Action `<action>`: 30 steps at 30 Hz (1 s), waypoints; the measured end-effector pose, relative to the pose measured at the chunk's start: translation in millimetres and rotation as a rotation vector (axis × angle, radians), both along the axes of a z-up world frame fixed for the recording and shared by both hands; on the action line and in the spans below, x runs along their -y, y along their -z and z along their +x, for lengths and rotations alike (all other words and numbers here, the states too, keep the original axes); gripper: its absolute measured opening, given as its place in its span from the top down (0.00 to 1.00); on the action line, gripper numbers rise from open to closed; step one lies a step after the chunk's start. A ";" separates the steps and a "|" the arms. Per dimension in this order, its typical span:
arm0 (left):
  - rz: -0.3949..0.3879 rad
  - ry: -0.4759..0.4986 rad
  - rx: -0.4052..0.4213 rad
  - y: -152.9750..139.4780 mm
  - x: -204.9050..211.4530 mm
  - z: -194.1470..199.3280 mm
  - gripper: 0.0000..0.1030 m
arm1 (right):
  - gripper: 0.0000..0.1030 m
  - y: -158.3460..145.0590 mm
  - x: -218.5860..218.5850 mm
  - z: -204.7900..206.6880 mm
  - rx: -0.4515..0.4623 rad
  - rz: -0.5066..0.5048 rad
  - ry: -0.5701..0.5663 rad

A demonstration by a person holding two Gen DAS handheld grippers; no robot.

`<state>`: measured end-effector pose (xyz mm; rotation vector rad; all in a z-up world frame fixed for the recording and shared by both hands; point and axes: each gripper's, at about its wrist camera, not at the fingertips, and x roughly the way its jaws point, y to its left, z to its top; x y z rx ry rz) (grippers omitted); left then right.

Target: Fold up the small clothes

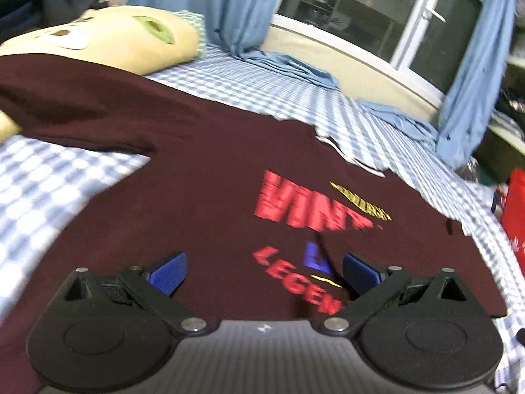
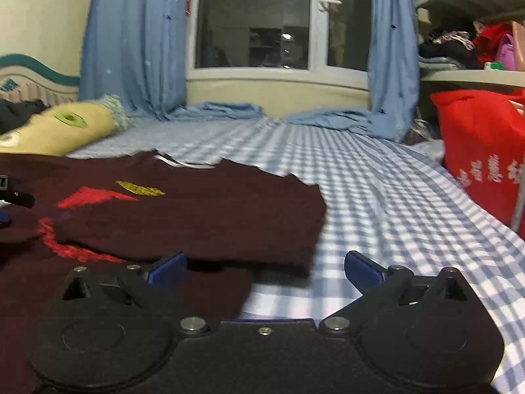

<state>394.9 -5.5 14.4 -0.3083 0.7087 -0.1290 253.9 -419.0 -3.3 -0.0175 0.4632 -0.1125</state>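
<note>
Nearest the cameras, the left hand-held gripper point(image 1: 264, 272) and the right hand-held gripper point(image 2: 265, 271) both hang with blue pads spread wide and nothing between them, just above a dark maroon cotton T-shirt with red and yellow lettering point(image 1: 210, 177). The shirt lies on a blue-and-white checked bed sheet point(image 2: 387, 197), its right side folded inward. Beyond it a cream plush pillow point(image 1: 108, 37) touches the left sleeve, which may snag when that sleeve is folded.
</note>
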 end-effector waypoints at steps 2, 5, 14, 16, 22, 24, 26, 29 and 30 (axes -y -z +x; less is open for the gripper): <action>-0.014 -0.024 0.008 -9.3 -33.5 -5.0 0.01 | 0.01 -4.2 -12.6 -0.4 0.000 0.027 -0.029; -0.009 -0.123 0.017 -18.7 -90.4 -13.2 0.01 | 0.01 -8.7 -32.4 -2.6 -0.016 0.048 -0.052; 0.078 -0.568 0.098 -24.2 -271.2 -16.0 0.01 | 0.00 -6.3 -105.8 -23.8 -0.058 0.126 -0.176; 0.033 -0.628 0.146 -25.5 -302.4 -11.7 0.01 | 0.00 -2.3 -120.6 -22.9 -0.074 0.155 -0.189; -0.089 -0.641 0.212 -23.0 -351.7 11.9 0.01 | 0.00 4.2 -159.9 -19.1 -0.053 0.232 -0.139; -0.082 -0.644 0.217 -21.8 -357.1 24.1 0.01 | 0.00 9.8 -172.5 -16.2 -0.053 0.239 -0.136; -0.052 -0.642 0.218 -19.9 -359.2 32.6 0.01 | 0.00 14.4 -180.9 -10.6 -0.071 0.229 -0.144; -0.011 -0.654 0.228 -20.2 -357.8 38.0 0.04 | 0.00 17.7 -193.7 -8.3 -0.077 0.191 -0.168; 0.009 -0.657 0.237 -21.4 -356.5 40.0 0.12 | 0.00 17.6 -196.5 -7.9 -0.075 0.178 -0.172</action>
